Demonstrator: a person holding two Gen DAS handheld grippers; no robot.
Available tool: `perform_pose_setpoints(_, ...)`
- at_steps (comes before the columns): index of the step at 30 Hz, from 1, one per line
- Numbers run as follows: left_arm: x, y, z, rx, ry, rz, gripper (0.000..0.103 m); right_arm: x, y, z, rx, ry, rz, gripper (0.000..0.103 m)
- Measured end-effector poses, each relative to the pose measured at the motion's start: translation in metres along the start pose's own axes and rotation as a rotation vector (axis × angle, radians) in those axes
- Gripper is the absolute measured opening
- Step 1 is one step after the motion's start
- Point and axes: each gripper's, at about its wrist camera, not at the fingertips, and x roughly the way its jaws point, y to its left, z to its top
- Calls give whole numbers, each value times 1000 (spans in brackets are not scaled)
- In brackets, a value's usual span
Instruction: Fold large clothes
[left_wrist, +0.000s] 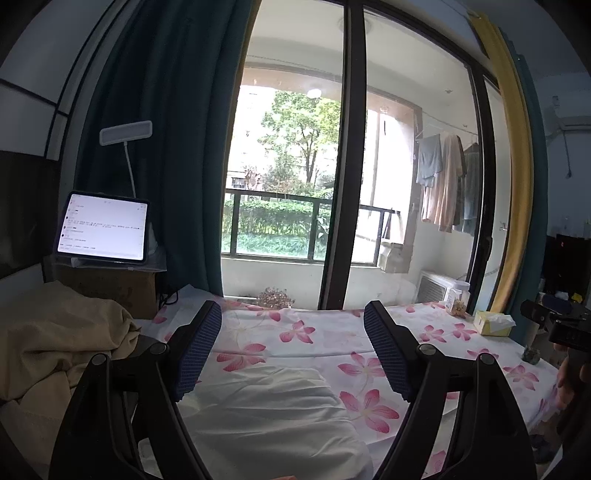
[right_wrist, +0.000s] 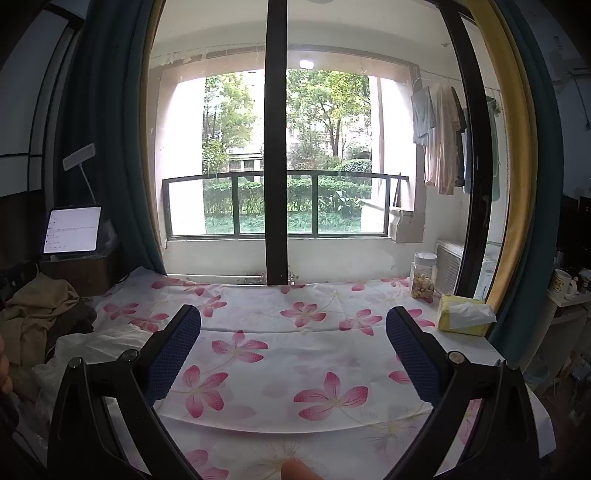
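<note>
Left to right. A tan pile (left_wrist: 55, 339) of crumpled cloth is heaped at the far left, off the floral sheet (left_wrist: 317, 332).

Left gripper (left_wrist: 291, 350) — fingers spread wide, nothing pinched. A white garment (left_wrist: 273, 413) is seen directly below and between its fingers, on the near-left part of the sheet; it looks smoothed and roughly rectangular, with a rounded far-right corner. Whether it is already folded or only laid flat cannot be told — the scene fits a piece spread for folding as well as one folded and set down.

Right gripper (right_wrist: 293, 350) — fingers also spread, empty, held over bare sheet. In its view the white garment (right_wrist: 110, 339) lies to the left, beyond its left finger; the tan pile (right_wrist: 40, 314) is further left again.

Judgement: all cloth lies left of centre, so the left gripper is the nearer one and the right would have to cross leftward to share a hold. The garment's long axis cannot be fixed, since its near edge is cut off by the frame.

A tissue box (right_wrist: 465, 315) and a jar (right_wrist: 423, 275) stand at the far right, well apart from the cloth.
</note>
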Motion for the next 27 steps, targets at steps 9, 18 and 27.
perform_pose_setpoints(9, 0, 3, -1, -11, 7, 3, 82, 2, 3, 0, -4, 9, 3, 99)
perform_pose_setpoints(18, 3, 3, -2, -10, 19, 6, 82, 5, 2, -2, 3, 20, 6, 99)
perform_pose_setpoints(27, 6, 4, -4, -20, 36, 12, 82, 8, 3, -3, 1, 34, 7, 99)
